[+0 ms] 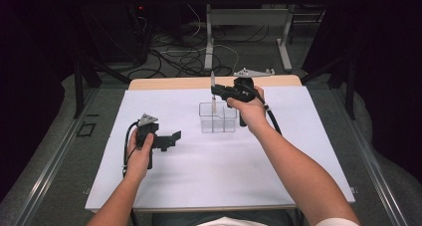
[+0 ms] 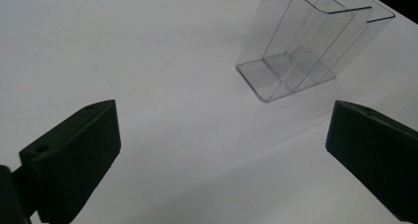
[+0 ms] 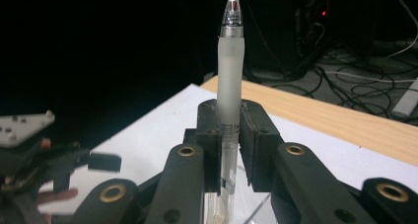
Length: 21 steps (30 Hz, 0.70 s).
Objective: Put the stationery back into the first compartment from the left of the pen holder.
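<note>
The left gripper [image 1: 171, 138] rests low over the white sheet [image 1: 199, 186], to the left of the clear divided holder [image 1: 217, 119] and a little nearer the person. Its jaws stand wide apart with nothing between them; in the left gripper view the two black fingers [image 2: 74, 157] frame bare white sheet, and the holder [image 2: 305, 51] stands beyond them, up and to the right, apart from both pads. The person's left hand [image 1: 139, 154] wraps the gripper's body.

The holder is upright on the sheet, toward the far edge by the wooden table [image 1: 164, 83].

The right gripper [image 1: 215, 91] hangs directly above the holder, held by the right hand [image 1: 251, 109]. Its jaws are clamped tight on a pen [image 1: 213, 94] with a frosted barrel, gripping it near mid-length. In the right gripper view the pen [image 3: 229, 66] stands upright between the fingers [image 3: 209, 130], its clear tip pointing up, while its lower end dips toward the holder's open top [image 3: 256, 211]; whether it touches the holder cannot be told.
</note>
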Motion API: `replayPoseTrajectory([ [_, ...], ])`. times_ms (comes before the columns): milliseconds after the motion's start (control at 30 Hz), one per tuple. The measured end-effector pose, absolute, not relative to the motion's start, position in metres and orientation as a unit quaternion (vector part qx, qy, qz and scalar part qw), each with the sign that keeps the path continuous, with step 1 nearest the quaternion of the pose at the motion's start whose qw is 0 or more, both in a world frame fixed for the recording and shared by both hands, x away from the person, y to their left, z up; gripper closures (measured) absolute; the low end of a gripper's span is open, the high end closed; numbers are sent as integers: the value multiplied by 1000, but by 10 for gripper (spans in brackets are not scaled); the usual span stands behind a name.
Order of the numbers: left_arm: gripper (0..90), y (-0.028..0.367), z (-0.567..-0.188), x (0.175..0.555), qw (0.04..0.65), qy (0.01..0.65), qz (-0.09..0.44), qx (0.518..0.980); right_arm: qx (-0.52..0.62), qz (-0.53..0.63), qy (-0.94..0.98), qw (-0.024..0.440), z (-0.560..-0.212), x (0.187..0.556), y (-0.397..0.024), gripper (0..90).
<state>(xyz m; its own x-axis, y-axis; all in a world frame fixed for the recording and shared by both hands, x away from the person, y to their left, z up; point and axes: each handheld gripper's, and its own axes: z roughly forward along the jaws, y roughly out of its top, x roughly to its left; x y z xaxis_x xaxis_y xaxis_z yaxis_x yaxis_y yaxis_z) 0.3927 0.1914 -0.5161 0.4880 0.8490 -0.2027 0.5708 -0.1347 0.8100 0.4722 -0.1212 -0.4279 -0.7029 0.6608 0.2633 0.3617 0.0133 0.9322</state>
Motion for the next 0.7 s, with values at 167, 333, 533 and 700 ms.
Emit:
replayPoseTrajectory([
  [167, 3, 191, -516, 393, 449, 483, 155, 736, 381, 615, 677, 135, -430, 476, -120, 796],
  [333, 3, 193, -515, 392, 447, 481, 155, 738, 404, 628, 652, 128, -435, 480, -116, 796],
  [533, 3, 194, -516, 391, 449, 483, 158, 735, 417, 632, 640, 132, -441, 482, -106, 796],
  [700, 3, 196, -516, 390, 449, 484, 159, 734, 411, 628, 643, 148, -447, 483, -97, 796],
])
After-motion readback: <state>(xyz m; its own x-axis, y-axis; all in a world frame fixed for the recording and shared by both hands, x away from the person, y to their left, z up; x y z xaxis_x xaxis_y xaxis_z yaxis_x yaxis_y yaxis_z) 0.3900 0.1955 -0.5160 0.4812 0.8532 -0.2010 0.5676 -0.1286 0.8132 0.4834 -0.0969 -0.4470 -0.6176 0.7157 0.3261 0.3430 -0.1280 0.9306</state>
